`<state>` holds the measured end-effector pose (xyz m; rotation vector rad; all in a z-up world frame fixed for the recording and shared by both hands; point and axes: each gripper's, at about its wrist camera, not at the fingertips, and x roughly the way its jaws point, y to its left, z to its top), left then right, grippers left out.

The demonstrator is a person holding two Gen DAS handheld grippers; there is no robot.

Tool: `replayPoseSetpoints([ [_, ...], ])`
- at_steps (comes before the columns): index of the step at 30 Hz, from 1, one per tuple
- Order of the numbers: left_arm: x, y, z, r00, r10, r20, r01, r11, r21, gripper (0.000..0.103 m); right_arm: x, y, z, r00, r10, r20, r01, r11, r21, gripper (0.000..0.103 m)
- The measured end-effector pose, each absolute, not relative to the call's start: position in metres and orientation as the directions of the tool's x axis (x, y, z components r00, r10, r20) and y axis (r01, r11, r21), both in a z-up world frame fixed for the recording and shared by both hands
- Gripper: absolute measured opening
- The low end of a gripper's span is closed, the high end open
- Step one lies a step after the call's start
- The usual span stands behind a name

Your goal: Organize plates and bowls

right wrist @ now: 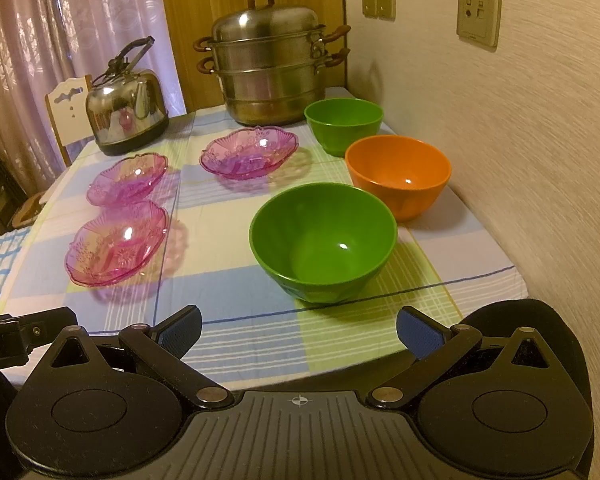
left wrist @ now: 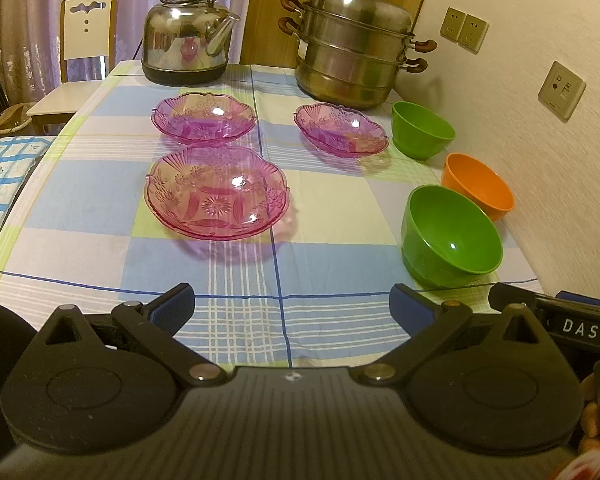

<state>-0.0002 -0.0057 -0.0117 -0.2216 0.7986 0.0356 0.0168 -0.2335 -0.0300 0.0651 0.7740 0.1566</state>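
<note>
Near green bowl [right wrist: 323, 240], nothing inside

From my left wrist camera, the orange plastic bowl [left wrist: 478, 186] is partly covered by the nearer green plastic bowl [left wrist: 452, 236], so I can't see its base. My other gripper's black body [left wrist: 572, 320] runs off the right edge, its label cut to "DAS". The white wooden chair [left wrist: 70, 68] is cut off below by the checked tablecloth [left wrist: 80, 264].
</note>
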Motion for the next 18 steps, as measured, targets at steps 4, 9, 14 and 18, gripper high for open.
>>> replayPoseSetpoints([
  [4, -0.0001, -0.006, -0.0117, 0.698, -0.051, -0.715, -0.116, 0.976, -0.184, 0.103, 0.0166, -0.2338, -0.0299, 0.705, 0.165, -0.69, -0.118, 0.986, 0.115, 0.103],
  [9, -0.0002, -0.0064, -0.012, 0.698, -0.052, -0.715, -0.116, 0.976, -0.184, 0.103, 0.0167, -0.2333, -0.0299, 0.704, 0.165, -0.691, -0.117, 0.986, 0.116, 0.103],
  [14, -0.0001, -0.006, -0.0118, 0.697, -0.051, -0.715, -0.116, 0.976, -0.184, 0.103, 0.0167, -0.2335, -0.0299, 0.704, 0.164, -0.691, -0.118, 0.986, 0.115, 0.103],
  [18, -0.0001, -0.0066, -0.0119, 0.698, -0.05, -0.715, -0.118, 0.976, -0.183, 0.103, 0.0168, -0.2331, -0.0299, 0.704, 0.165, -0.691, -0.117, 0.986, 0.115, 0.103],
])
